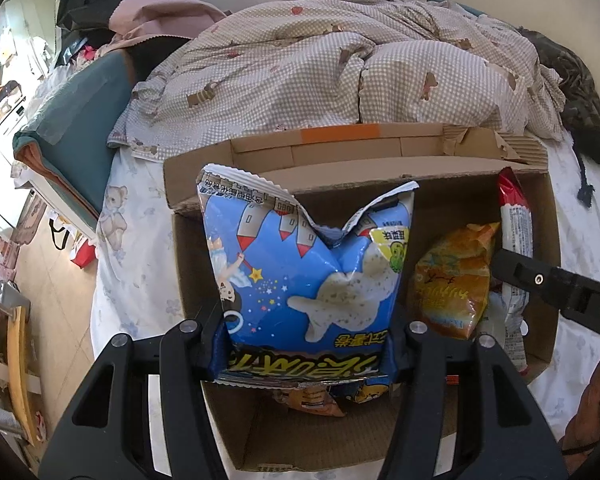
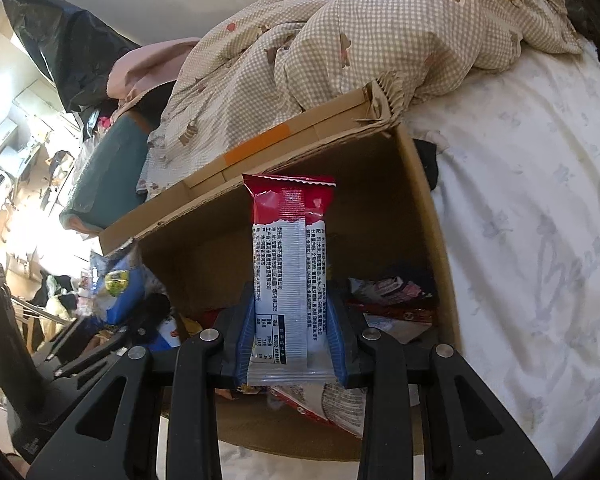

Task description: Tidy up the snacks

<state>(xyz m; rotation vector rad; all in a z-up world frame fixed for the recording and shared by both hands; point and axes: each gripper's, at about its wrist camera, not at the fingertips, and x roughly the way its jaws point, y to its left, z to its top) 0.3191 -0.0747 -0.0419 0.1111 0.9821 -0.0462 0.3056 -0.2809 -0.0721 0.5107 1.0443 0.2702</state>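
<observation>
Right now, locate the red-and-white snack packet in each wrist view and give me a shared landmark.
Left wrist view: the red-and-white snack packet stands at the right, over the brown cardboard box, beyond the orange bag.
Right wrist view: the same packet fills the centre, clamped upright in the right gripper.
Shared landmark: the orange tape strip on the box's far flap.

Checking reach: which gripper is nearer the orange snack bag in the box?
Right. The right gripper sits against the orange snack bag; the left gripper, holding the blue chip bag, is farther left.
</observation>
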